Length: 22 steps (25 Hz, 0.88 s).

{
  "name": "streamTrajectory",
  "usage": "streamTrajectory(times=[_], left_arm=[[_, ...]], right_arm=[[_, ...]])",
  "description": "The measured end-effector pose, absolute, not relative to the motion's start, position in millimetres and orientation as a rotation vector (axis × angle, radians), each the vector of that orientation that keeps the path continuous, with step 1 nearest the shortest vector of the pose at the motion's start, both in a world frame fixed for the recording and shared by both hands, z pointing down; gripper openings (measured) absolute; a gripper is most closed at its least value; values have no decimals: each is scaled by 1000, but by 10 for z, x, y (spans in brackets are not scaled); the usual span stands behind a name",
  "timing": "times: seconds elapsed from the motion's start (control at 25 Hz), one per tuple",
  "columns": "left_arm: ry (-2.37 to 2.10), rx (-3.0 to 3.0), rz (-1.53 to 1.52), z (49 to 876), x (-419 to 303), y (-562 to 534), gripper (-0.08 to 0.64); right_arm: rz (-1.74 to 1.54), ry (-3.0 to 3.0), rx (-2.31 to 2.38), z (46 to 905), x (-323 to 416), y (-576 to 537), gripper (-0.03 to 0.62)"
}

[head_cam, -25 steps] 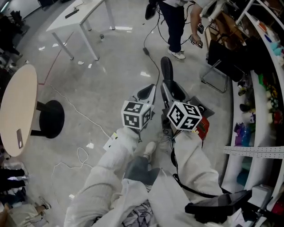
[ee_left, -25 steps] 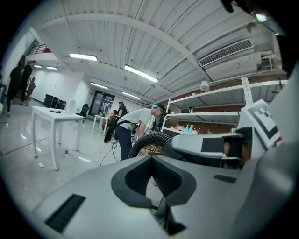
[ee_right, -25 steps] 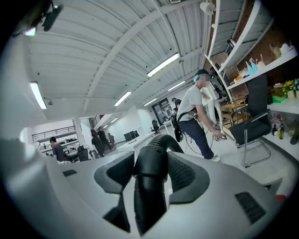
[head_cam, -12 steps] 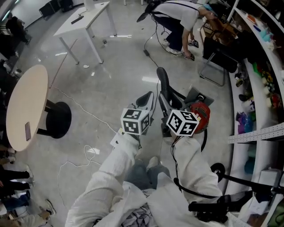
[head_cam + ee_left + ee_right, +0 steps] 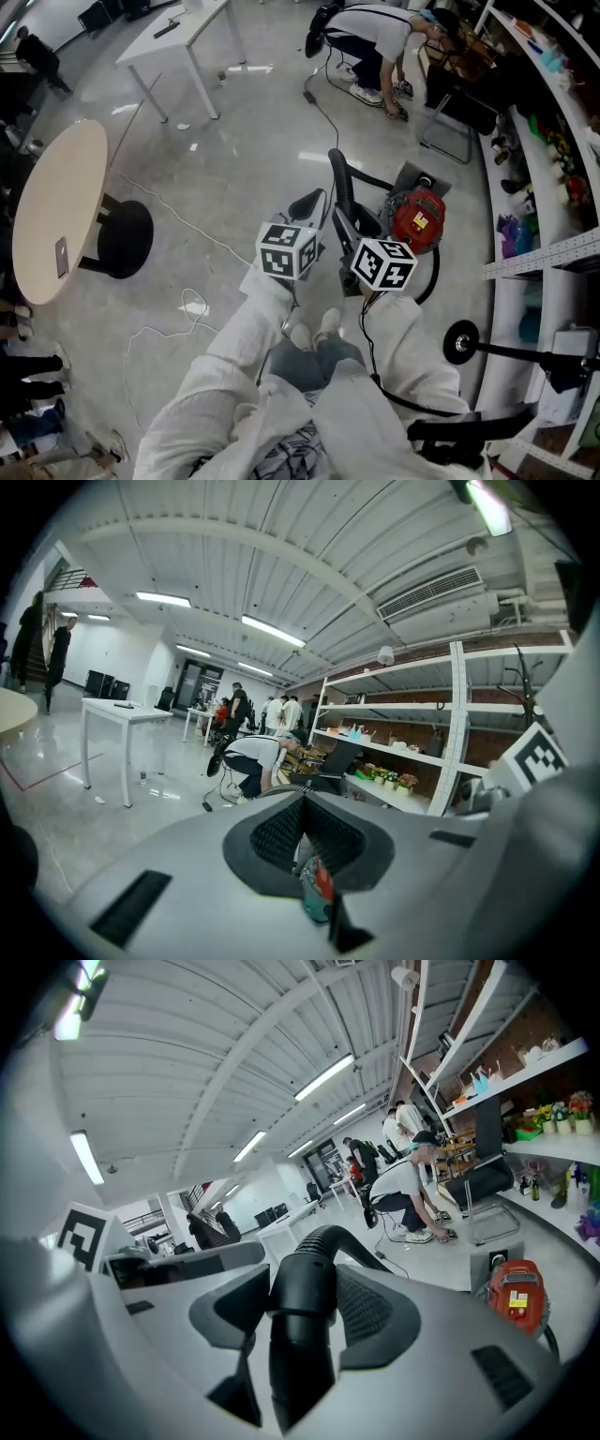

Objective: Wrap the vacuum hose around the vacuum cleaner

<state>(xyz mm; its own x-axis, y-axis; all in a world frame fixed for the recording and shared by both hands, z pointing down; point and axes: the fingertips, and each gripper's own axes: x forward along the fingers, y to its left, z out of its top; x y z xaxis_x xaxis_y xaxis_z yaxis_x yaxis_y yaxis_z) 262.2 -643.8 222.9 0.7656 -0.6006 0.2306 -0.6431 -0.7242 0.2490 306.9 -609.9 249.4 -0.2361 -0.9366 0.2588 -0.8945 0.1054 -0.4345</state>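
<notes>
In the head view the red vacuum cleaner (image 5: 418,217) stands on the floor just right of my hands. Its black ribbed hose (image 5: 339,178) rises from my right gripper (image 5: 352,217), arches over and drops toward the vacuum. The right gripper view shows the right gripper (image 5: 305,1288) shut on the hose's smooth black cuff (image 5: 300,1335), with the vacuum (image 5: 514,1299) low at the right. My left gripper (image 5: 309,202) hangs beside it, left of the hose and apart from it. In the left gripper view the left gripper (image 5: 302,832) has its pads together with nothing between them.
A round wooden table (image 5: 56,216) on a black base stands at the left, a white table (image 5: 178,28) at the back. A person (image 5: 375,37) bends down near a black chair (image 5: 459,112). Shelves (image 5: 553,141) line the right. A white cable (image 5: 187,309) lies on the floor.
The head view has swung so the whole red vacuum now shows. Both grippers keep their places, the right still holding the hose. The person at the back has bent lower.
</notes>
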Motion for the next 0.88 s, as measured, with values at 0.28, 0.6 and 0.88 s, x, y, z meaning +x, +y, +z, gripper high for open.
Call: streamTrajectory(times=[0.28,0.6,0.88], left_arm=[[-949,2619,208,2325,2529,-5946,3],[-962,2621,270,2501,2772,-5060,3],[-1127,2495,331,2940,3159,-3827,3]], right_arm=[[-820,2274,-1905,2497,3026,-5556,232],[-790,2323,-1879,2533,3175,-4802,232],[-855,2382,-1798,2890,3725,-3548,232]])
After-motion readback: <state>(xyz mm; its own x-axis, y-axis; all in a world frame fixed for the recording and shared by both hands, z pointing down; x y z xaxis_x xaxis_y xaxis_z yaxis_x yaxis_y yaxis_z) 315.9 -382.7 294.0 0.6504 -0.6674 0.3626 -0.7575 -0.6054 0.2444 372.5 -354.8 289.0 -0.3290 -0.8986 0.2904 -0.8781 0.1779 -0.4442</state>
